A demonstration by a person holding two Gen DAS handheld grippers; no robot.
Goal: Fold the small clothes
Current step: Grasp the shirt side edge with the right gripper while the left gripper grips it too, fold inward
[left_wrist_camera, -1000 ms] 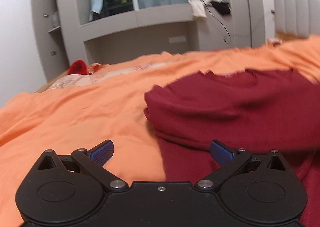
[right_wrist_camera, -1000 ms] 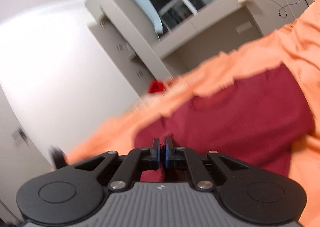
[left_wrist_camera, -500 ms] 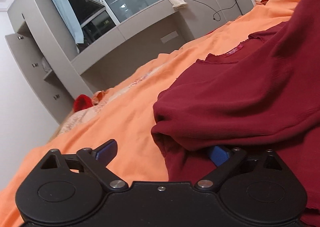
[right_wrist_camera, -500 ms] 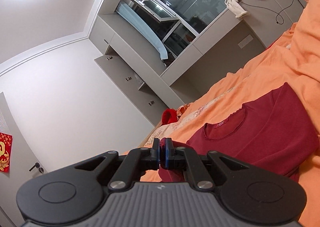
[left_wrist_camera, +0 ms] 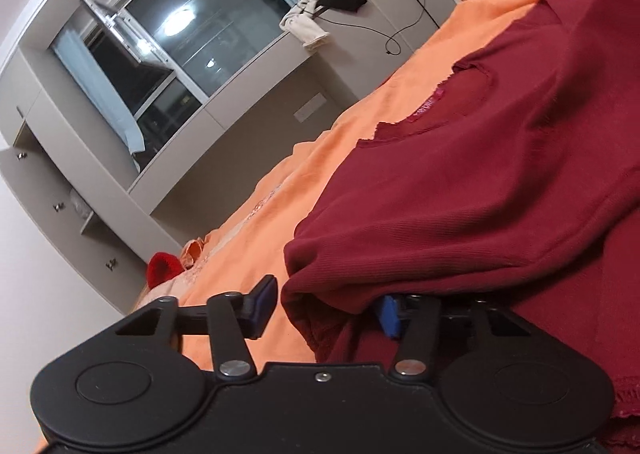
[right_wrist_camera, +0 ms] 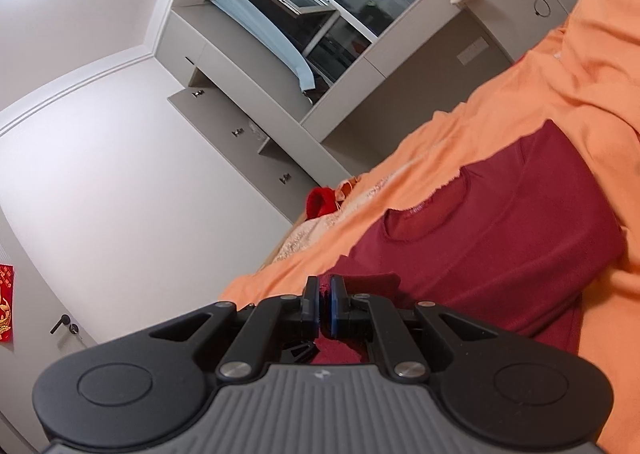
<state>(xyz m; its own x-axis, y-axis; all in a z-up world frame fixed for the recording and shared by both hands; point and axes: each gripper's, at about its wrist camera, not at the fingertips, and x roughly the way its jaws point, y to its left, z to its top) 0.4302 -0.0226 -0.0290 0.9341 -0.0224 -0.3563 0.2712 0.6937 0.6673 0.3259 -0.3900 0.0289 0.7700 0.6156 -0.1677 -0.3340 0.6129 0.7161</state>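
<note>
dark red shirt – plain, pink label at neckline. orange bedsheet under shirt, pale patterned patch beyond shirt. bright red item past that patch. grey cabinets, white wall – red-gold paper on door.

No text in either view can be read. A small pink label sewn inside the neckline of the dark red shirt carries writing, but it is too small and blurred to make out; in the right wrist view the same label is only a faint mark. A red paper decoration at the left edge of that view, beside a door handle, bears gold figures, cut off by the frame and not legible
</note>
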